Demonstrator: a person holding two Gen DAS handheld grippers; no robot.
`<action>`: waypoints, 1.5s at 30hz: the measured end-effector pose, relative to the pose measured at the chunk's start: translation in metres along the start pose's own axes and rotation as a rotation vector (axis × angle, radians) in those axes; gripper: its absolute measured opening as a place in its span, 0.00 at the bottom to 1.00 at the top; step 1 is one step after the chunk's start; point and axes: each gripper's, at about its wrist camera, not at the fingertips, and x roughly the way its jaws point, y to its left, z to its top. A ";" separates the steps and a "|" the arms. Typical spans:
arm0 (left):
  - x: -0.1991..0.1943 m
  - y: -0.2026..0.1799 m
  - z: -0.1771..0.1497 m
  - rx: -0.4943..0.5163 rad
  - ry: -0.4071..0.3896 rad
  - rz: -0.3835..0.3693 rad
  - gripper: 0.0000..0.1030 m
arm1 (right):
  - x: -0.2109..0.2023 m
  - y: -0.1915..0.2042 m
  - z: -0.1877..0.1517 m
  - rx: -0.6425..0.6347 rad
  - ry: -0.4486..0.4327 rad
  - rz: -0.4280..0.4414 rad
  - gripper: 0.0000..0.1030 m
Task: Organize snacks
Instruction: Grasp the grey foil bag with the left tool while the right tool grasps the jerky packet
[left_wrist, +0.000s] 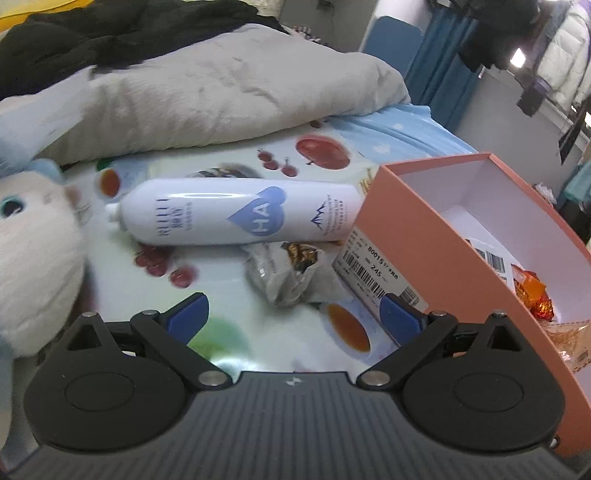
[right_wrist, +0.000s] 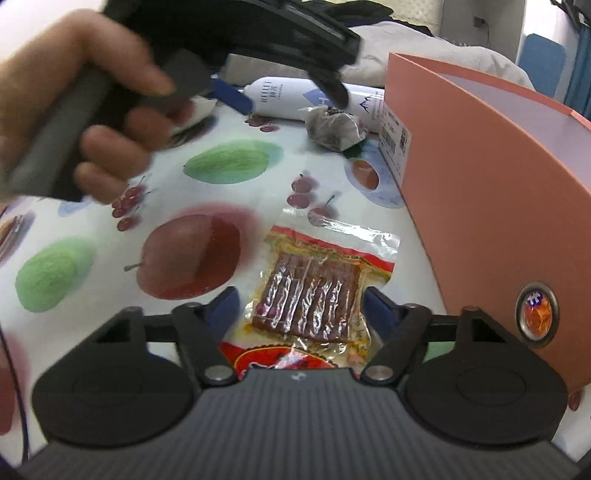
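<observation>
A grey crumpled snack packet (left_wrist: 286, 273) lies on the fruit-print cloth just ahead of my open left gripper (left_wrist: 293, 317), beside the orange box (left_wrist: 436, 236); it also shows in the right wrist view (right_wrist: 334, 127). The box holds orange-wrapped snacks (left_wrist: 535, 291). My right gripper (right_wrist: 297, 308) is open, its jaws either side of a clear packet of brown dried strips (right_wrist: 314, 295) lying flat on the cloth. The left gripper, held in a hand (right_wrist: 66, 122), shows at the top left of the right wrist view.
A white spray bottle (left_wrist: 236, 212) lies on its side behind the grey packet. A plush toy (left_wrist: 33, 251) sits at the left, a grey pillow (left_wrist: 221, 96) behind. The box wall (right_wrist: 491, 206) stands close on the right.
</observation>
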 end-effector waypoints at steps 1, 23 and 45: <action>0.004 -0.001 0.001 0.004 0.006 0.006 0.98 | 0.000 0.000 0.001 0.000 0.000 0.003 0.69; 0.063 -0.026 0.010 0.108 0.011 0.123 0.69 | -0.004 -0.009 0.003 -0.017 0.006 0.018 0.66; -0.088 0.006 -0.086 -0.225 -0.052 0.240 0.65 | -0.027 -0.023 0.009 -0.016 0.015 0.076 0.66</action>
